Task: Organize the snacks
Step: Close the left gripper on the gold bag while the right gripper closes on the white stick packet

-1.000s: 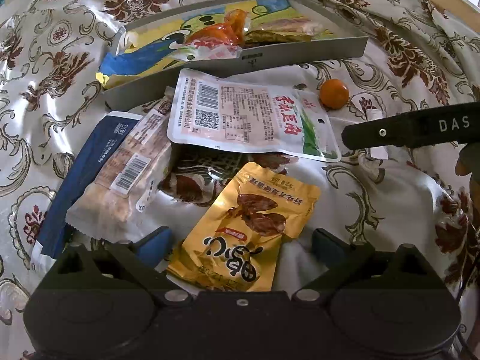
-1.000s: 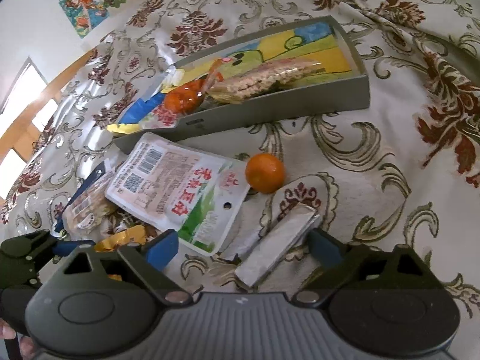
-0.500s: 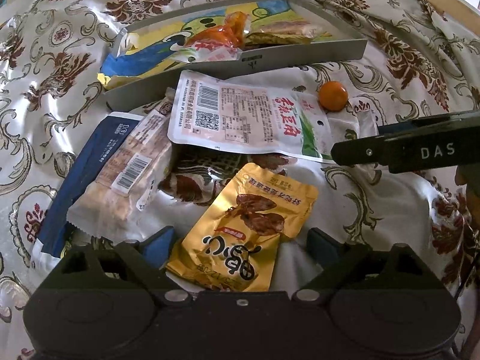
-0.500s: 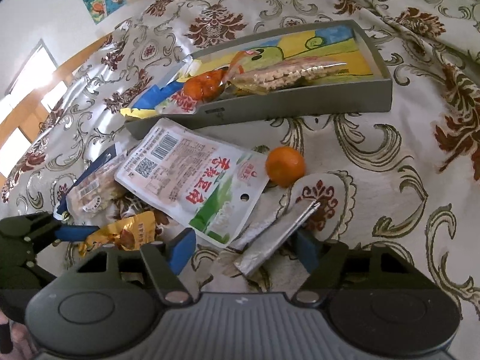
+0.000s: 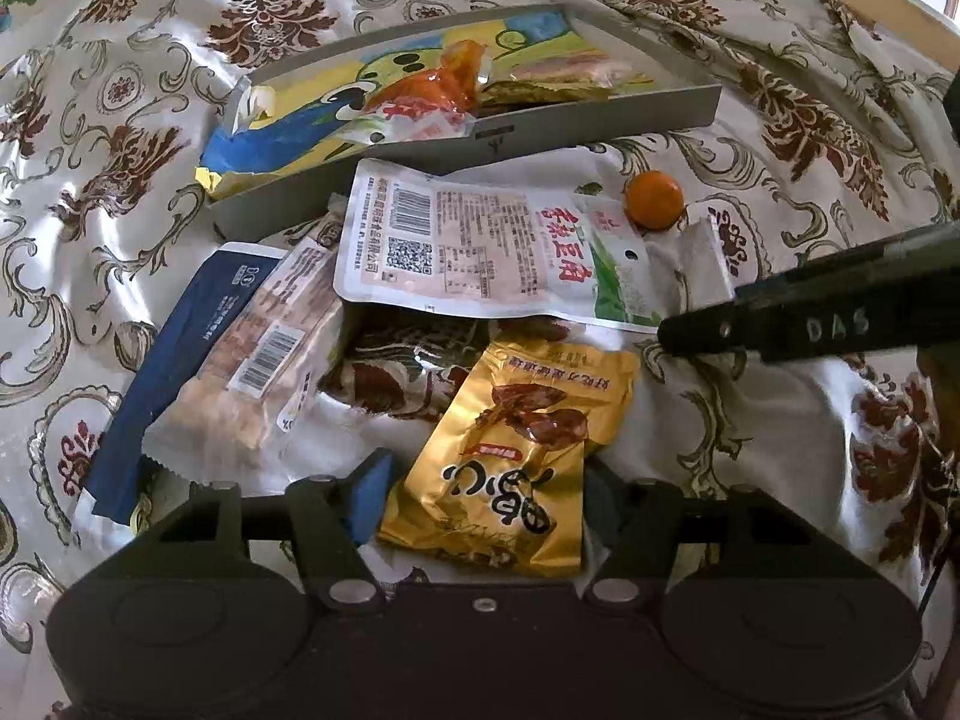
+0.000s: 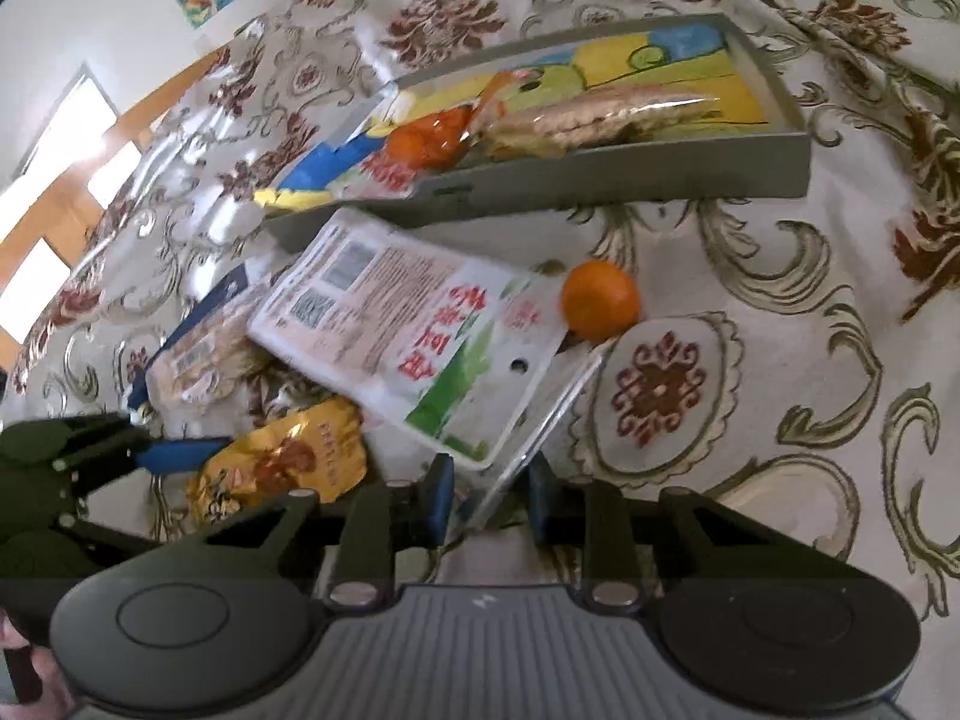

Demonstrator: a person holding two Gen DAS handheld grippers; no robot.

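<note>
A grey tray lies at the back with several snacks in it. In front lie a white pouch, an orange, a dark blue pack and a pale biscuit pack. My left gripper has closed in around a gold snack bag. My right gripper is shut on a silver wrapped bar, which is tilted up off the cloth.
Everything lies on a cream floral cloth that is rumpled in places. A wooden rim curves along the far right. The right gripper's arm crosses the left wrist view at the right.
My right gripper has closed on the silver bar and tipped it up. My left gripper's fingers have closed in on the gold bag.
</note>
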